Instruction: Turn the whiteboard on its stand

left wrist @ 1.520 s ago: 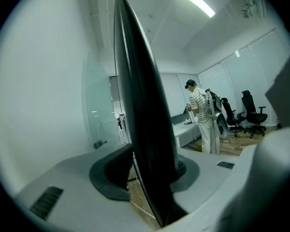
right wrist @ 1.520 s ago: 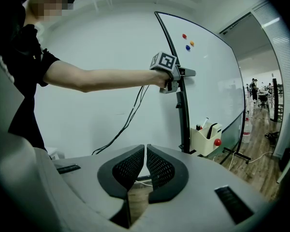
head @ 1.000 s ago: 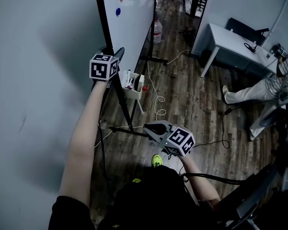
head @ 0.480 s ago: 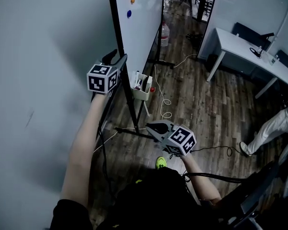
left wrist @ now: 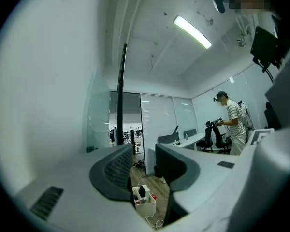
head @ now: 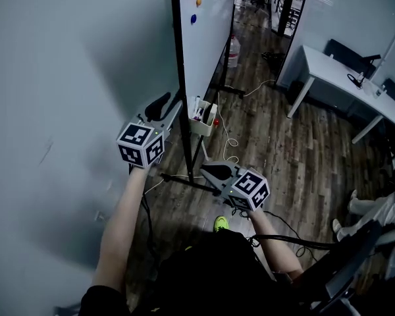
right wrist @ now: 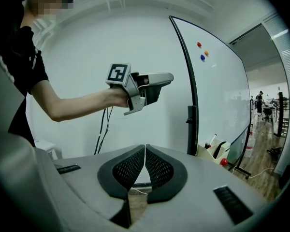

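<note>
Head view: the whiteboard point(head: 207, 38) stands upright, seen edge-on, with the left claw point(head: 163, 107) just beside its edge. Left gripper view: that claw is released, its jaws closing, gripping nothing. Right gripper view: the right claw point(right wrist: 145, 151) is clenched empty, facing the board.

Whiteboard point(head: 207, 38) set edge-on, wall point(head: 72, 78) at its left, desk point(head: 336, 71) well apart at right | box of pens point(head: 203, 125) fixed at its lower edge | bottle point(head: 233, 50) placed on floor point(head: 283, 150) behind.
</note>
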{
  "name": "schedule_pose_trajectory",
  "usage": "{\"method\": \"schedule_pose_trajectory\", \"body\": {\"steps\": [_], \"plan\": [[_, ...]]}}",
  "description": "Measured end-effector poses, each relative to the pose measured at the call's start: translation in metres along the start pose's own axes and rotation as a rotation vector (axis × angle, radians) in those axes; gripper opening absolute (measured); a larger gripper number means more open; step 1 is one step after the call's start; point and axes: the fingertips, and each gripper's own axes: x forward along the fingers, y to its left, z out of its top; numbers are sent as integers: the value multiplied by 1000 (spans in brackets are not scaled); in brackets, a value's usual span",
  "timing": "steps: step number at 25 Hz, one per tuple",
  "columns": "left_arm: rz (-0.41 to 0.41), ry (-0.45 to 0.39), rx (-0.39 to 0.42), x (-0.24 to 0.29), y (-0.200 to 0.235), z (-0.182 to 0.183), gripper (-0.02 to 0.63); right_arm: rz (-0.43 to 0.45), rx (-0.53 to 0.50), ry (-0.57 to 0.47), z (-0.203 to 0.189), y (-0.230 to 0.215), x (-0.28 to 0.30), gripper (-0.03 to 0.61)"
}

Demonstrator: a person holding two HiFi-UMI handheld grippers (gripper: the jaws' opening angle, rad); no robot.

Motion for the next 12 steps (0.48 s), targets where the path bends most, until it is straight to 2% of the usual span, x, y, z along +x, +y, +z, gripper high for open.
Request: {"method": "schedule_pose_trajectory", "body": {"steps": [3,8,10,12], "plan": [[-11,-10,1,-25,-14,-4,155,10,-13,0,3,14,4,17],[-23,-30,-38,-52,-33,-12,106,11,-22,-5,5,32,4,17],[-38,-21,-58,-60,-40,-22,85,8,-20,-8,5,38,3,17],[-56,-8,-68,-70,-49,-32,30,-1,-17,-10,4,44,2,15]]}}
